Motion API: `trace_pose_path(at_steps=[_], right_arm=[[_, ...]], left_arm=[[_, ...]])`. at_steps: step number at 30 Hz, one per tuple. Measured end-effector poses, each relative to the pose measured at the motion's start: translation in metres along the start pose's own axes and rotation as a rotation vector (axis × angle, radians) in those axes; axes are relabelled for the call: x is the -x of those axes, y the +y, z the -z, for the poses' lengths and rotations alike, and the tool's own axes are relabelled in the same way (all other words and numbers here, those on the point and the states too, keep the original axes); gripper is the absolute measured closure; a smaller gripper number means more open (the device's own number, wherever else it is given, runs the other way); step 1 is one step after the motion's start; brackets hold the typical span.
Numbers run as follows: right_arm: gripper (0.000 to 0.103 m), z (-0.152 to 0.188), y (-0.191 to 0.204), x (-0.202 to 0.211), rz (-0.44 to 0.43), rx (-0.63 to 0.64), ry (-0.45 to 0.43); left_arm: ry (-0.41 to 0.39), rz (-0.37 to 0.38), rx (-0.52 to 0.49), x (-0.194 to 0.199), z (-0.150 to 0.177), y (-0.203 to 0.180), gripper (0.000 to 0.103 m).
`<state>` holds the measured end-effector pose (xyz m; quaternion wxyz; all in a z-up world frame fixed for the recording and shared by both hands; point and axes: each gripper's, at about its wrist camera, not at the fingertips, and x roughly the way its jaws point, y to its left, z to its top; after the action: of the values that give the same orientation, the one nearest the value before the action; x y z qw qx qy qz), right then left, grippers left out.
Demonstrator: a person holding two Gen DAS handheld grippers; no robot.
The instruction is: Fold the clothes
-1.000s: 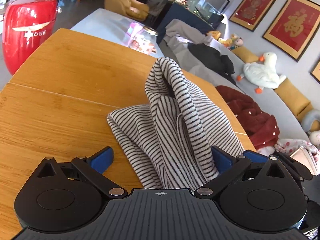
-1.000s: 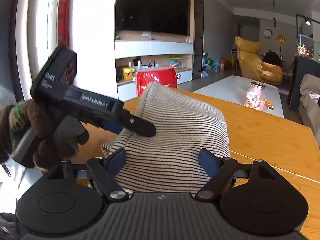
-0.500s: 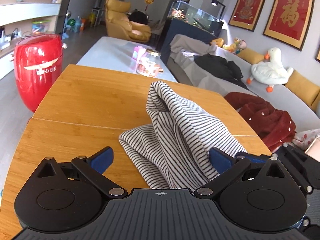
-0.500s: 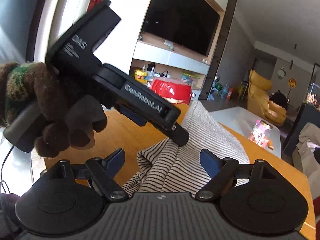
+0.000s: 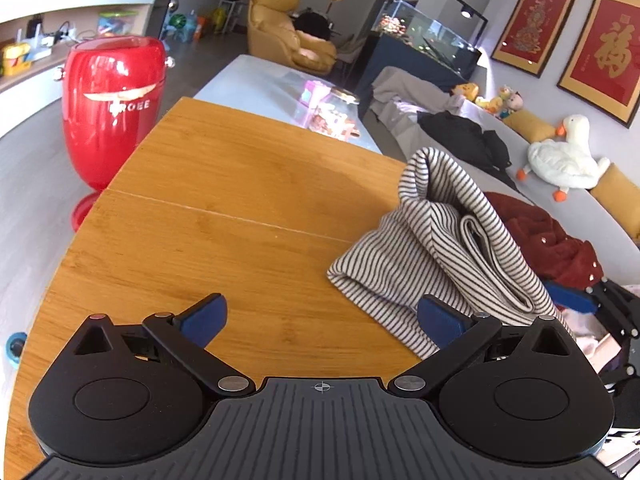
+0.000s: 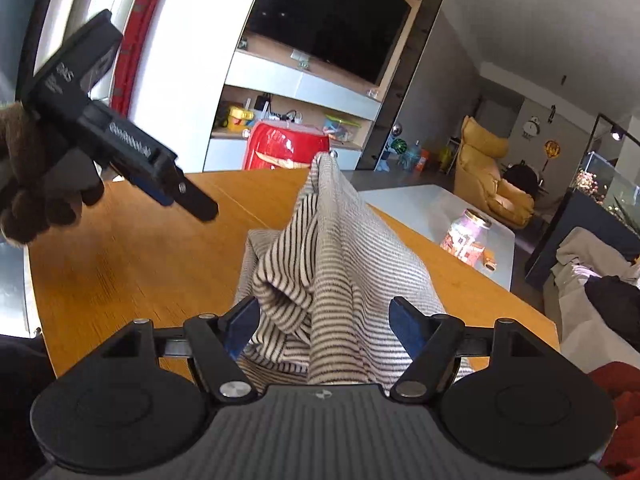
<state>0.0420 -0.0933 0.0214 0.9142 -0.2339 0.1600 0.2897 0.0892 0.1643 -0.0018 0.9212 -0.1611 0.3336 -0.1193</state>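
Nearest, the left hand-held gripper (image 5: 320, 316) hovers over the wooden table (image 5: 224, 216) with fingers spread wide and nothing between them. Beside it, the right hand-held gripper (image 6: 322, 320) also stands wide, its fingers flanking the bunched striped garment (image 6: 332, 264), which is heaped on the table's edge. Beyond stands a red bin (image 5: 114, 104).

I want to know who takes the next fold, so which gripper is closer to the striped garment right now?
Right. The right gripper has the striped garment bunched between its open fingers. The left gripper is off to the garment's side over the bare wooden table, only its right finger near the cloth.
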Motion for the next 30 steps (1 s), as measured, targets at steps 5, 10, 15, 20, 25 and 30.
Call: trace_pose_path(at_steps=[5,10,15,20,25,30], right_arm=[[0.030,-0.007,0.016,-0.028,0.014,0.035,-0.027],[0.035,-0.003,0.009,-0.053,0.028,0.033,0.023],[0.049,-0.009,-0.038,-0.028,0.046,-0.182,-0.026],[0.048,0.000,-0.040,-0.033,0.085,-0.166,-0.017],[0.060,0.011,-0.024,-0.052,0.164,0.023,-0.013],[0.076,-0.011,-0.039,-0.032,0.258,0.107,-0.068]], left_arm=[[0.013,0.023,0.012,-0.009,0.000,-0.007,0.000],[0.013,0.035,-0.015,-0.006,-0.002,-0.015,0.000],[0.022,0.095,-0.017,-0.010,-0.001,-0.018,0.000],[0.037,0.227,0.050,-0.027,-0.005,-0.025,0.000],[0.052,0.359,0.118,-0.044,-0.009,-0.033,0.000],[0.073,0.382,0.171,-0.064,-0.008,-0.031,0.000]])
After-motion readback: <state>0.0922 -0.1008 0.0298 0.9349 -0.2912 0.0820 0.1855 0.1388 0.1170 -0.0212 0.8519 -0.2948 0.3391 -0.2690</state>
